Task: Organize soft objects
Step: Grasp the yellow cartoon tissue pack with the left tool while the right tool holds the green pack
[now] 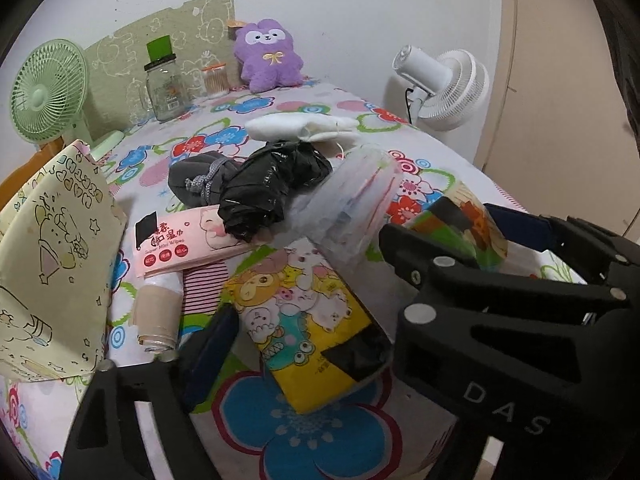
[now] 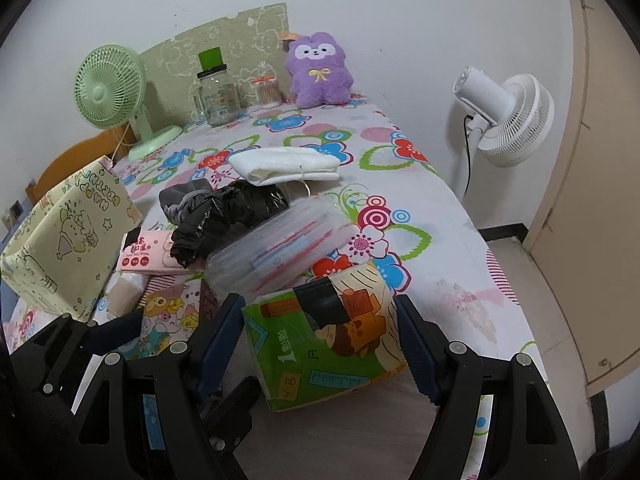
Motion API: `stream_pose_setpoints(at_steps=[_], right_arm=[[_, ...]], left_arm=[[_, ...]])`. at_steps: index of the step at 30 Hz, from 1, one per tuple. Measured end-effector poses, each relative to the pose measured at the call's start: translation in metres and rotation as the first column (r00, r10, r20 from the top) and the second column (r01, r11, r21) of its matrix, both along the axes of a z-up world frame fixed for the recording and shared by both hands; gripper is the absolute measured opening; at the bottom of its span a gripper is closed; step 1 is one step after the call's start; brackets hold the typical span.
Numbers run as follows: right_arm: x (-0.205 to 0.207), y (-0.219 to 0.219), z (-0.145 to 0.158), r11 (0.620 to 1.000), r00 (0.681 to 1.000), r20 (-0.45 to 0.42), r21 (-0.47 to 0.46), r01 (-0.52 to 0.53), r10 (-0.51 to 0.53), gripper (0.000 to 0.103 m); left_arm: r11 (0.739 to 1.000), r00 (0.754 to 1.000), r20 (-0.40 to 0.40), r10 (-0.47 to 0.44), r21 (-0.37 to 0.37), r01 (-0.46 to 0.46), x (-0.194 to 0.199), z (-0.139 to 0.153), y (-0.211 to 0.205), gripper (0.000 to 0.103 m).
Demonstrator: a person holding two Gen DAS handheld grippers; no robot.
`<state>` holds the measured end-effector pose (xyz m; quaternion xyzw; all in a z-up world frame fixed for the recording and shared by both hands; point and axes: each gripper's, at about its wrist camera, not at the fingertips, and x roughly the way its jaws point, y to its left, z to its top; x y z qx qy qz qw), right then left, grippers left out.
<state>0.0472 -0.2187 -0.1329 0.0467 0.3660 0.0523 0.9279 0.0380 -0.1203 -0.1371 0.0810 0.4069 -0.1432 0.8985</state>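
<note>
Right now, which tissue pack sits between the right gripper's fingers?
The green tissue pack, flanked by the right gripper fingers. The yellow cartoon pack lies between the left gripper fingers.

green desk fan (image 2: 110, 90) back left, glass jar (image 2: 216, 96), cotton swab jar (image 2: 269, 92), white fan (image 2: 504, 114) right, floral tablecloth (image 2: 400, 184)
</note>
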Motion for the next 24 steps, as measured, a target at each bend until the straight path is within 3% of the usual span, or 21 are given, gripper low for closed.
stream_pose_setpoints(at_steps=[1, 5, 24], right_arm=[[-0.001, 0.0, 0.0, 1.0, 1.0, 0.0, -0.002, -0.001, 0.001, 0.077], [0.0, 0.002, 0.001, 1.0, 1.0, -0.002, 0.003, -0.006, 0.006, 0.077], [-0.004, 0.035, 0.039, 0.999, 0.998, 0.053, -0.031, -0.034, 0.035, 0.077]], left_arm=[[1.0, 1.0, -0.001, -0.003, -0.01, 0.003, 0.0, 0.001, 0.001, 0.068], [1.0, 1.0, -0.002, -0.008, -0.005, 0.008, 0.0, 0.002, 0.001, 0.056], [0.999, 0.996, 0.081, 0.043, -0.036, -0.04, -0.004, 0.046, 0.035, 0.054]])
